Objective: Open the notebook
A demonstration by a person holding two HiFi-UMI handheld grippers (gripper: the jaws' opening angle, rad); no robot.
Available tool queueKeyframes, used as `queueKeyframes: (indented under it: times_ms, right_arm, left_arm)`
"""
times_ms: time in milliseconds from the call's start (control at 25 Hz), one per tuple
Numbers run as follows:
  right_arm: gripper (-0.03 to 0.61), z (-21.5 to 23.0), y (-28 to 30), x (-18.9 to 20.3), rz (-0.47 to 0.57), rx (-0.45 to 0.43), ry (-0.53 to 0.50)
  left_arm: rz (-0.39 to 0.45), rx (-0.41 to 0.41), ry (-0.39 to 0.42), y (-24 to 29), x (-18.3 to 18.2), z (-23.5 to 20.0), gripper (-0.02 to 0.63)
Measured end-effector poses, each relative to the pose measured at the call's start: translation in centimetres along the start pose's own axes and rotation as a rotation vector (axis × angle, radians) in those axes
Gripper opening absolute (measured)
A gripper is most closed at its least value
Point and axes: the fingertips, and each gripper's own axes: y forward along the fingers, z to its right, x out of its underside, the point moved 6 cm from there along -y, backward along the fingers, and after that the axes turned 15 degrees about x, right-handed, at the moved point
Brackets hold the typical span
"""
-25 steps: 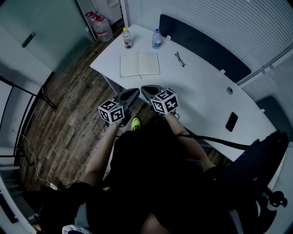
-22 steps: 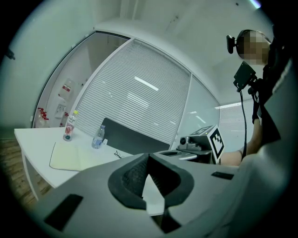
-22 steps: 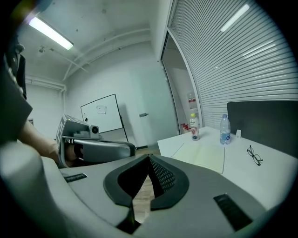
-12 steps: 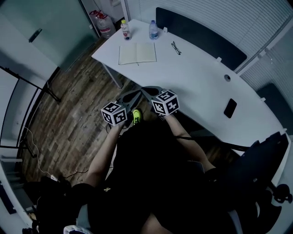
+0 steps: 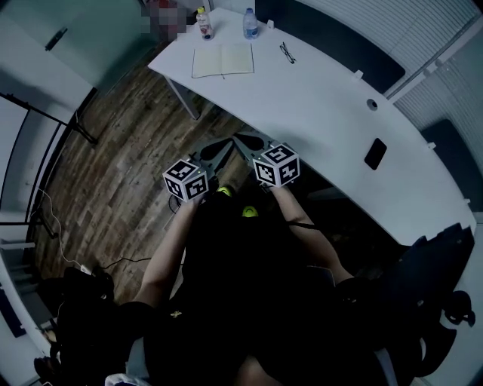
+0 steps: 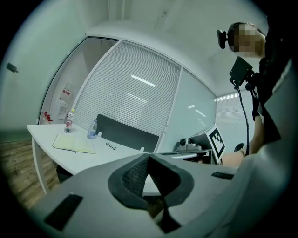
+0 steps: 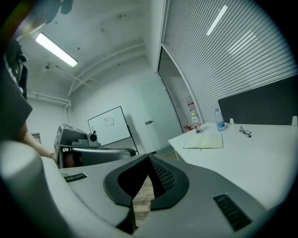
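While notebook [image 5: 222, 60] lies open, yellow-capped bottle [image 5: 203, 22], clear bottle [image 5: 250, 24] upright nearby

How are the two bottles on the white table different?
The yellow-capped bottle has a red label; the blue-capped bottle looks clear with a bluish label. The yellow-capped bottle stands nearer the table end, the blue-capped bottle nearer the glasses. Both stand upright behind the open notebook.

Left tongs [image 5: 215, 148] and right tongs [image 5: 245, 143]: grey; cubes [image 5: 276, 164] black-and-white squares. Bench [image 5: 324, 98]: white. Notebook [image 5: 222, 60], ahead of tongs: cream pages. Floor [image 5: 128, 151] beneath tongs: brown planks. Phone [image 5: 374, 153], right of right tongs: black.
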Motion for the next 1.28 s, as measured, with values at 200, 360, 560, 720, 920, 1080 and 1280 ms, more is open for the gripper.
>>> queueKeyframes:
  times_ms: [200, 360, 560, 720, 920, 1080, 1280]
  right_arm:
    - [0.023, -0.8, -1.6, 1.5, -0.024, 0.001, -0.017]
    - [0.023, -0.8, -2.2, 1.7, -0.038, 0.007, -0.026]
    - [0.021, -0.9, -2.0, 0.8, -0.018, 0.014, -0.065]
    - [0.02, -1.7, -1.1, 0.2, 0.008, 0.025, -0.103]
    - [0.02, -1.8, -0.3, -0.1, 0.018, 0.02, -0.087]
    - [0.02, -2.1, 0.0, -0.3, 0.021, 0.017, -0.09]
    - [0.02, -2.3, 0.4, -0.3, 0.022, 0.017, -0.097]
  left_arm:
    - [0.004, 0.003, -0.038, -0.5, 1.6, 1.6, 0.011]
    - [0.028, 0.013, -0.063, -0.4, 2.1, 2.0, 0.011]
    - [0.045, 0.018, -0.051, -0.3, 1.4, 1.9, 0.011]
    - [0.06, 0.018, -0.035, -1.2, 0.8, 1.2, 0.011]
    - [0.064, 0.021, -0.03, -1.6, 0.3, 0.6, 0.011]
    - [0.066, 0.022, -0.028, -1.9, 0.1, 0.3, 0.011]
    - [0.071, 0.019, -0.029, -2.3, 0.0, 0.0, 0.011]
